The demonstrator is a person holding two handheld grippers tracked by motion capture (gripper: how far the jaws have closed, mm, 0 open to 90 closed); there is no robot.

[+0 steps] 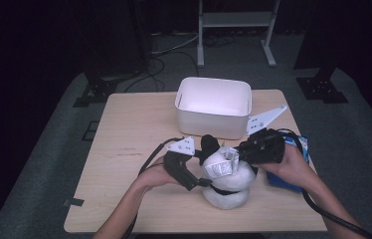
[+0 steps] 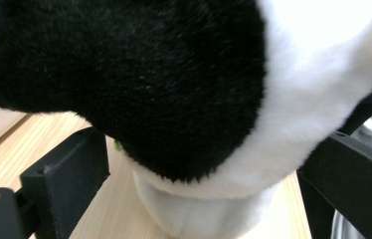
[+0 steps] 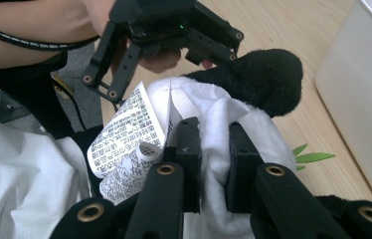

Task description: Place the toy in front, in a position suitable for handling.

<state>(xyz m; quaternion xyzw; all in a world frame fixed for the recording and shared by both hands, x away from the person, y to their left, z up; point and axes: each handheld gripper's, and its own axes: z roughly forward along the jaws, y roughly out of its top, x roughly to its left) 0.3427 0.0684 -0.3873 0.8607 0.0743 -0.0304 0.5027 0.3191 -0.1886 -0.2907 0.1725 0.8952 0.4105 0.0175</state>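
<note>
Plush panda (image 1: 226, 179), printed paper tag (image 3: 124, 144) unreadable, right tongs (image 3: 213, 149) pinching its fabric

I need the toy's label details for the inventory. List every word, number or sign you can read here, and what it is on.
Paper tag on the plush toy: dense printed characters, too small and blurred to read.
Blue packet at the table's right edge: no legible print.
White bin: no text visible.

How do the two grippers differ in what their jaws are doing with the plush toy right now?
The right gripper is shut, its jaws pinching a fold of the plush toy's white fabric near the paper tag. The left gripper is open, its jaws standing wide on either side of the plush toy without pressing it. Both sit at the toy, on the table.
</note>
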